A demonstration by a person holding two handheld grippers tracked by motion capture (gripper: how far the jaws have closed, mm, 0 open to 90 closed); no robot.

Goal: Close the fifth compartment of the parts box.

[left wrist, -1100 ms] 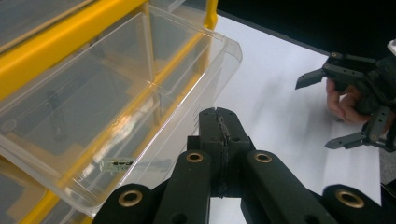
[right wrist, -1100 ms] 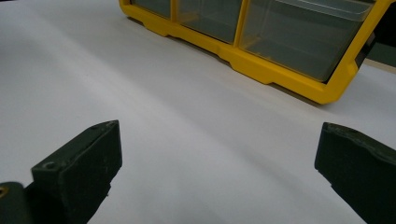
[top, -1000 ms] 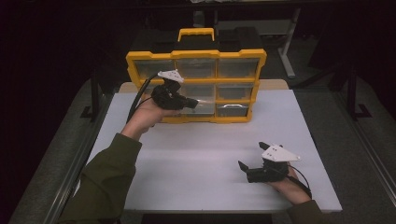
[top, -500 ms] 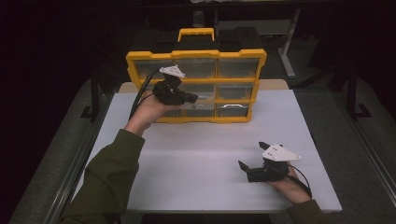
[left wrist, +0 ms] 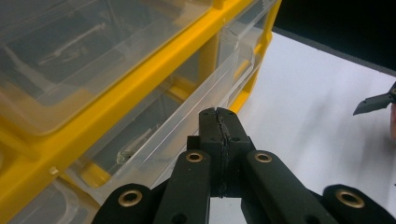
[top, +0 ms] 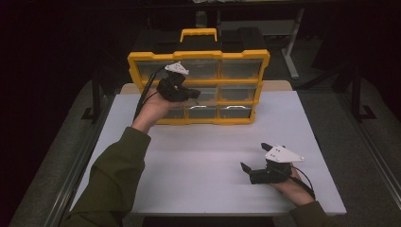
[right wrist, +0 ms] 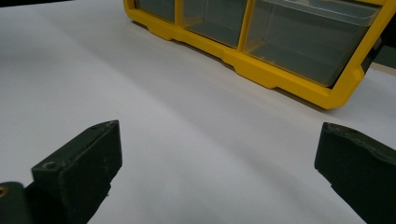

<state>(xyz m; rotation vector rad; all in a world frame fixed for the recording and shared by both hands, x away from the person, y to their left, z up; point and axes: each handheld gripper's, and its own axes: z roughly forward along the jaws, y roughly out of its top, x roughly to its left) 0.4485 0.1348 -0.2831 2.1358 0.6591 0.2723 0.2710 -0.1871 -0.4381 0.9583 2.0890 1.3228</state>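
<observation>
A yellow drawer cabinet (top: pixel 198 56) with clear plastic drawers and a top handle stands upright at the back of the white table (top: pixel 203 156). My left gripper (top: pixel 195 93) is raised in front of its middle row, jaws shut with nothing between them. In the left gripper view its shut tip (left wrist: pixel 218 113) lies right at the front rim of a clear middle drawer (left wrist: pixel 187 123), which sticks out a little; I cannot tell if it touches. My right gripper (top: pixel 254 156) rests open on the table at the front right, its jaws (right wrist: pixel 219 140) wide apart over bare tabletop.
The cabinet's bottom row of drawers (right wrist: pixel 299 42) sits shut and low against the table. A jaw of the right gripper (left wrist: pixel 373 102) shows far off in the left gripper view. Dark floor and metal table legs surround the table.
My left gripper has risen slightly along the cabinet's front. The right gripper has kept still.
</observation>
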